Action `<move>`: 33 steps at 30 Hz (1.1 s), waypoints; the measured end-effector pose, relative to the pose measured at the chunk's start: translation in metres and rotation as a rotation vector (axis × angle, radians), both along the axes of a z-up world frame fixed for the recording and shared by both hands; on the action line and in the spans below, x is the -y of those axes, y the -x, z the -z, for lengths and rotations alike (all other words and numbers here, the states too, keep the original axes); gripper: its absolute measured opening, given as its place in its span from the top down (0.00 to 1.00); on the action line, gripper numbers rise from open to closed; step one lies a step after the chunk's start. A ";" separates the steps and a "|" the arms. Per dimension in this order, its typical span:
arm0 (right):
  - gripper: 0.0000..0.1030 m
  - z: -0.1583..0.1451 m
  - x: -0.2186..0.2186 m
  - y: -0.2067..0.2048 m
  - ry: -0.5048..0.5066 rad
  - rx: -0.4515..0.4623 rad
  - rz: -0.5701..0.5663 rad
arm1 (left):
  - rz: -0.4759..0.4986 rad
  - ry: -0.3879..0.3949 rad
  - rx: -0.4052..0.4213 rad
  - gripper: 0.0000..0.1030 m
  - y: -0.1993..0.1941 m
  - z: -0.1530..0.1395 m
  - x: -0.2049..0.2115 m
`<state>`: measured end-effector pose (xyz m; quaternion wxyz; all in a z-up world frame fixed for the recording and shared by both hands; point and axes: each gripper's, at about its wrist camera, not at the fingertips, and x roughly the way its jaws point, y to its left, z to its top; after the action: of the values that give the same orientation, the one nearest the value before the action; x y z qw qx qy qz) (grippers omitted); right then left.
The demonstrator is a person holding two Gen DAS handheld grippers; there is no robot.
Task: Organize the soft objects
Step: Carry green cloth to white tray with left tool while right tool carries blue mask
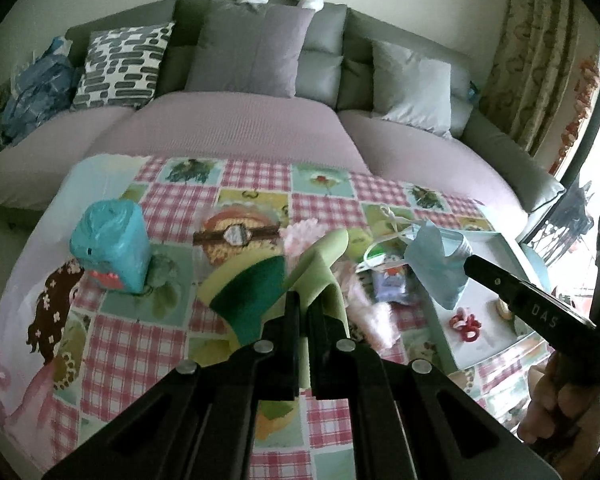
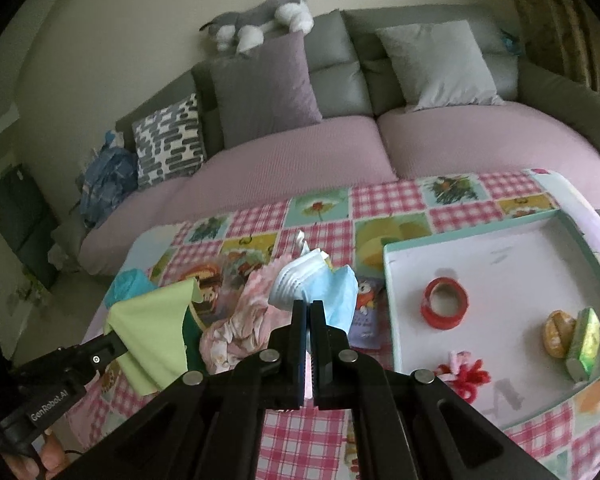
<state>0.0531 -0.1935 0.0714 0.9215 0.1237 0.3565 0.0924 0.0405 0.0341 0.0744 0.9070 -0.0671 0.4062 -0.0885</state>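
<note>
Left hand-held gripper (image 1: 304, 300) pinches green cloth (image 1: 320, 256); right hand-held gripper (image 2: 309, 308) apparently face masks (image 2: 320, 284).

The tray (image 2: 396, 280) holds open white floor at its middle and far side; a red tape roll (image 2: 444, 302), a red-and-pink hair tie (image 2: 466, 376) and a green-wrapped block (image 2: 584, 340) crowd its near part. Left of the tray, a pink cloth (image 2: 240, 328) and a purple packet (image 2: 366, 312) clutter the tablecloth (image 2: 320, 436) (its near edge lies bare). A teal-wrapped pack (image 1: 112, 248) blocks the far left.
</note>
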 end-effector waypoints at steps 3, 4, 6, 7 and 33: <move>0.98 -0.007 0.012 0.004 -0.002 0.022 0.035 | 0.018 -0.007 0.015 0.97 0.000 -0.011 0.009; 0.98 -0.009 0.016 0.005 -0.004 0.028 0.048 | 0.024 -0.011 0.020 0.97 0.000 -0.014 0.013; 0.98 -0.012 0.029 0.008 -0.010 0.040 0.082 | 0.049 -0.016 0.036 0.97 -0.001 -0.022 0.024; 0.98 -0.013 0.034 0.009 -0.012 0.042 0.094 | 0.059 -0.016 0.040 0.97 -0.002 -0.024 0.028; 0.98 0.013 0.186 0.013 0.000 0.008 0.502 | 0.374 -0.109 0.085 0.97 -0.069 -0.023 0.223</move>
<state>0.0406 -0.3794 0.0584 0.9169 0.2081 0.3111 -0.1388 0.1098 -0.1889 0.0974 0.8933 0.0625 0.3772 -0.2361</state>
